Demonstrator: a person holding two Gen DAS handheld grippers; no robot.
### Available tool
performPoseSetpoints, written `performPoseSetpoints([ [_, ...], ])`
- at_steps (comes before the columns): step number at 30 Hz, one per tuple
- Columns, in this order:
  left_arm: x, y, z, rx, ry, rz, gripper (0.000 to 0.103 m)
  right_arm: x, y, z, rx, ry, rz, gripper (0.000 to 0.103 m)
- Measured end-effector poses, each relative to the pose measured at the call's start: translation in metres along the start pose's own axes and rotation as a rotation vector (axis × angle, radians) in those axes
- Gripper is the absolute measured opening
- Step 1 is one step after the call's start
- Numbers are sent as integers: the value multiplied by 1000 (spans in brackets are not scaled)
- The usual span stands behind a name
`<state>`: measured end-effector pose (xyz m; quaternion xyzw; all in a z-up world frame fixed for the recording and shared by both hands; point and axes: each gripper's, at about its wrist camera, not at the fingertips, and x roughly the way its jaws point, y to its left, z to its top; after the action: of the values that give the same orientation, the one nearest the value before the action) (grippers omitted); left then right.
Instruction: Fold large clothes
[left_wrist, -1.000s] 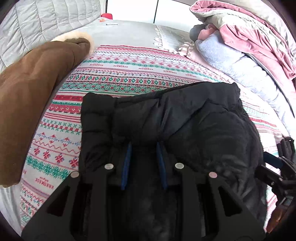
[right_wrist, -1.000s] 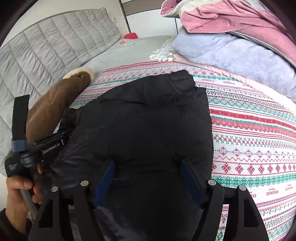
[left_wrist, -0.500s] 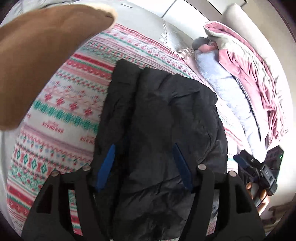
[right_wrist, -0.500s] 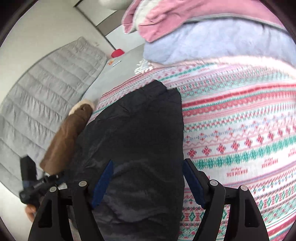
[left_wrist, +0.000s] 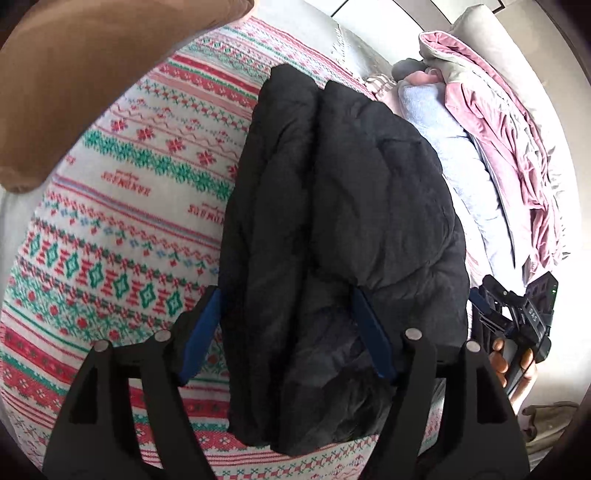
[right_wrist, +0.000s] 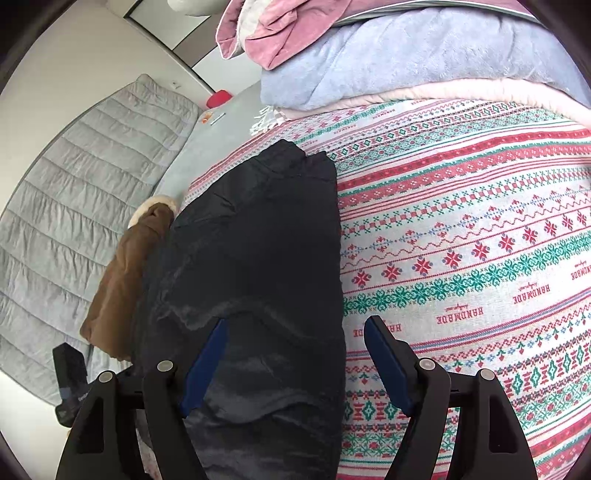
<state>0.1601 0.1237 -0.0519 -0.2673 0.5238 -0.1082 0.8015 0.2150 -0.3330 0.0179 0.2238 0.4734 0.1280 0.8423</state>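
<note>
One black jacket (left_wrist: 340, 229), folded

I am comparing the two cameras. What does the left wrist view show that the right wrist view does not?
Only the left wrist view: a hand holding the right gripper's handle.

Only the right wrist view: grey quilted headboard, red object.

Both: black puffer jacket on the patterned blanket, brown coat, pink and blue bedding pile.

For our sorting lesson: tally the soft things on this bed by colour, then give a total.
Black: 1, the puffy jacket
Brown: 1, the coat
Pink: 1, the blanket
Pale blue: 1, the blanket
Patterned: 1, the spread
Total: 5
</note>
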Motion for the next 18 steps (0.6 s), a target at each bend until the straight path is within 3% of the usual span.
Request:
performPoseSetpoints([
  [6,-1,10,-10,-54,30,-54,74,-1,-10,-2,31,16,18,78],
  [12,17,20,-36,-162,108,-134,79,2,-16,-6,61,45,50,78],
  [18,11,16,-44,-175,113,-156,79,14,-21,-5,120,97,147,78],
])
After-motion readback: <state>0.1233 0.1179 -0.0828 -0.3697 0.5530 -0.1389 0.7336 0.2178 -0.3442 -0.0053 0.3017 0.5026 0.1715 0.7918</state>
